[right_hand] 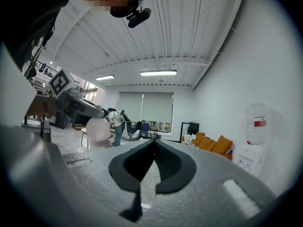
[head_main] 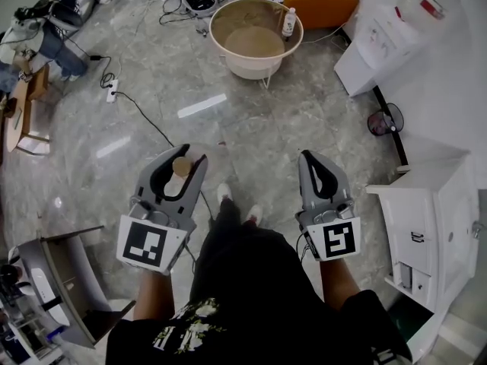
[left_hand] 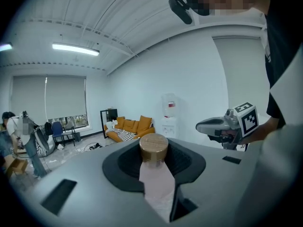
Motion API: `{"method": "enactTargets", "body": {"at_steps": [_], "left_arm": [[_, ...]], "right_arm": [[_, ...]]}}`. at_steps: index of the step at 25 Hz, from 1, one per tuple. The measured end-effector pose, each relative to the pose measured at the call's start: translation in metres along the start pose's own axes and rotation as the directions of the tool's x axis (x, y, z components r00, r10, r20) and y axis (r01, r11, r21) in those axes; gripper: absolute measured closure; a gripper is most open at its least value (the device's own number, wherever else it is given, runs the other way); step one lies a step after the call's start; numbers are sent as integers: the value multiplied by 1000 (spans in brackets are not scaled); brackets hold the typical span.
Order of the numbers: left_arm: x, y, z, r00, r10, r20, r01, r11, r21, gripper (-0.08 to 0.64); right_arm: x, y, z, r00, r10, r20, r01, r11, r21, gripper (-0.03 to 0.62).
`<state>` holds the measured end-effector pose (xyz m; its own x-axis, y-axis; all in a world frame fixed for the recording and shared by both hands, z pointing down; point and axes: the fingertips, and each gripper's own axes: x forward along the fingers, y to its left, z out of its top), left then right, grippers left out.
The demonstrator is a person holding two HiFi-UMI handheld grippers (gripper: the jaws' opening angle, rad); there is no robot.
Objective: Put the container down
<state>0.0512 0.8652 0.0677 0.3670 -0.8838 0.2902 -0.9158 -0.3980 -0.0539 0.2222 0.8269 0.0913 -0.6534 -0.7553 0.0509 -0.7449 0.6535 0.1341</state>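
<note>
Marble floor [head_main: 251, 124], orange sofa [head_main: 323, 7], container [head_main: 181, 166] held aloft

Floor [head_main: 228, 120] lies open ahead of the left gripper [head_main: 183, 157]; round table [head_main: 256, 65] beyond, cabinet [head_main: 434, 226] right.

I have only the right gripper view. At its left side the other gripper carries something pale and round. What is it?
Observer: A container with a brown cap; the left gripper is shut on it just under the cap.
Operator: Is there a surface under it?
Observer: No, the head view shows only floor below it.
Operator: Is any table ahead?
Observer: Yes, a round table stands ahead of the person, with a bottle on it.
</note>
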Motion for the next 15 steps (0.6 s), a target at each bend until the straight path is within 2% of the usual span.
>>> {"method": "enactTargets", "body": {"at_steps": [7,15], "left_arm": [[16,16,2,1000,-29,-9,29,999,17,428],[40,53,16,998,-64,-9,64,997,42,428]], "right_arm": [[18,-7,-2,1000,-30,0,30,1000,9,597],[64,-13,9,998,-63,22,63,998,10,597]]}}
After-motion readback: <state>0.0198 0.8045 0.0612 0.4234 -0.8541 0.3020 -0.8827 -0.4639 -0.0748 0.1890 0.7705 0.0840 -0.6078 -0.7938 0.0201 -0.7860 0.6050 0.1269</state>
